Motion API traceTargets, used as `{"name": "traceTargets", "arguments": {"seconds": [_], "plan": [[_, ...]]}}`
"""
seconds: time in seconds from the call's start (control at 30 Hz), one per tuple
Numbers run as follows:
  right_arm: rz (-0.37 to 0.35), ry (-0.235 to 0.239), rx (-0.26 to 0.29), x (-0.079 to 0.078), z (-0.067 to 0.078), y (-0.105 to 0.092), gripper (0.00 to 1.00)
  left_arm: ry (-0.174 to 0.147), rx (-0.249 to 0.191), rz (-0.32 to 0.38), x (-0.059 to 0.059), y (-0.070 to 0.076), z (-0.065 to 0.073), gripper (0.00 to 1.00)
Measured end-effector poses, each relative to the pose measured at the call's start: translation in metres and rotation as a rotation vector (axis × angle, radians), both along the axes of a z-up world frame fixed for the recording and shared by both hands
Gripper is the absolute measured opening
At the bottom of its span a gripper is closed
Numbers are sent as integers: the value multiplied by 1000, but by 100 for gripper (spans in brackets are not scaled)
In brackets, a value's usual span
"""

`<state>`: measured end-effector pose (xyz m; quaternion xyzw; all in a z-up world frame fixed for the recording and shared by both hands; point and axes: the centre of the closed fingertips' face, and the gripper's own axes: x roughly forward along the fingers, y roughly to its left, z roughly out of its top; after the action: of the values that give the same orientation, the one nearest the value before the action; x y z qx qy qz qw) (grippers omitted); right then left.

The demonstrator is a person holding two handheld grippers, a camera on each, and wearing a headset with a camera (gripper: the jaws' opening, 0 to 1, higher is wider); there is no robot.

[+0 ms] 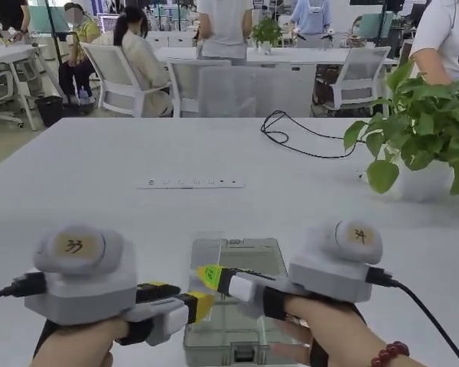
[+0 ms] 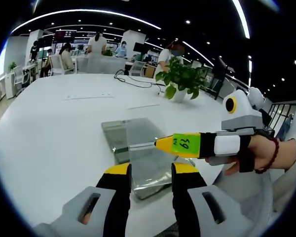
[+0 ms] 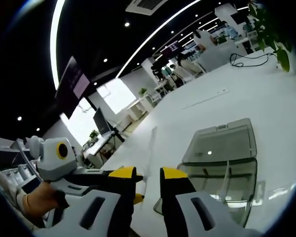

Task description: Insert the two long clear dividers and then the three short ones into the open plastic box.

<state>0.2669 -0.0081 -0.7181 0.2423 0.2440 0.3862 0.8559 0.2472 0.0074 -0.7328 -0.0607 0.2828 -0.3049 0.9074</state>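
Surroundings: leafy green potted plant (image 1: 428, 130) stands beyond the open clear plastic box (image 1: 222, 340), off to its right. Looped black cable (image 1: 291, 136) lies farther beyond the box. Pale flat strip (image 1: 190, 183) lies past the box's lid. White table (image 1: 99, 199) is bare left of the box. The box's long axis runs away from the person, lid flat at the far end.

Right gripper (image 1: 209, 276) pinches a clear plastic divider (image 1: 205, 256) over the box's left part. The divider seems to stand upright; its edges are faint. Left gripper (image 1: 200, 306), jaws spread, sits at the box's left wall.
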Motion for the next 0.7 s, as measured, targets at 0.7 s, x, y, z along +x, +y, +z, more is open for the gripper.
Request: {"name": "traceTargets", "arguments": {"seconds": [0.7], "plan": [[-29,76,73,3,-3,4,7,16,-38,-16,-2,-8,4,30]]}}
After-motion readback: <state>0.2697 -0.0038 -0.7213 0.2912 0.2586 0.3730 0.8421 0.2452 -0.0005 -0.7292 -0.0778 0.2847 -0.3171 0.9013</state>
